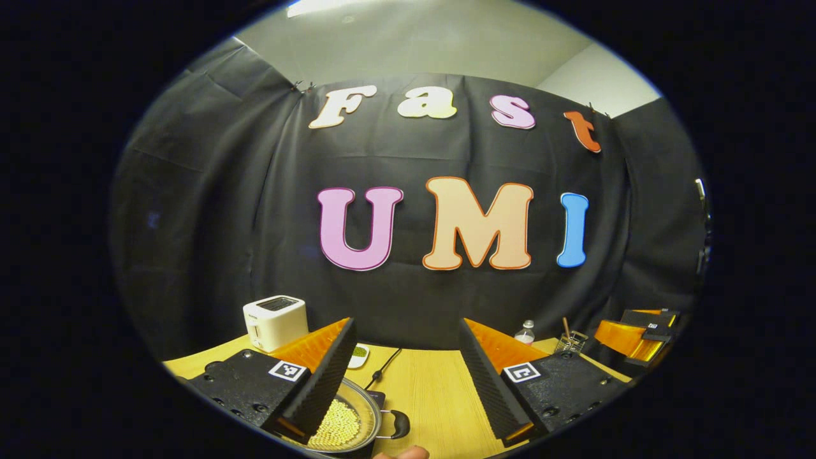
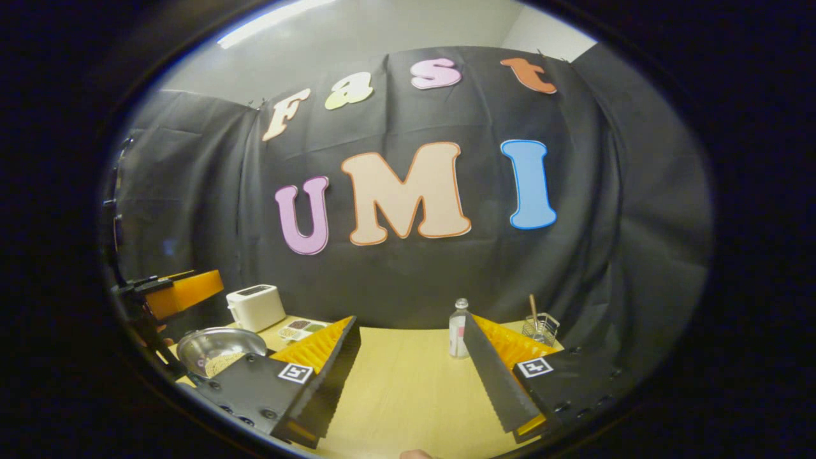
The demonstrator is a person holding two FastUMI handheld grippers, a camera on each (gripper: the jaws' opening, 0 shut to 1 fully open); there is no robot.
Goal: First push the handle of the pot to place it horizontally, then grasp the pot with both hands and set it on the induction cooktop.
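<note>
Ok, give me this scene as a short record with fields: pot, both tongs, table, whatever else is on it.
pot: steel, holds pale beans, black handle pointing to the right in the left gripper view
left tongs: open, holding nothing, one finger over the pot's rim
right tongs: open, holding nothing, over bare table, pot off to their left
table: light wood
toaster: white, at the back
bottle: clear, upright
wire basket: back right, holds a stick
cooktop: cannot tell

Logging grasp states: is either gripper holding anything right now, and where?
Nothing is held. The left gripper and right gripper are both open; the pot is ungrasped.
</note>
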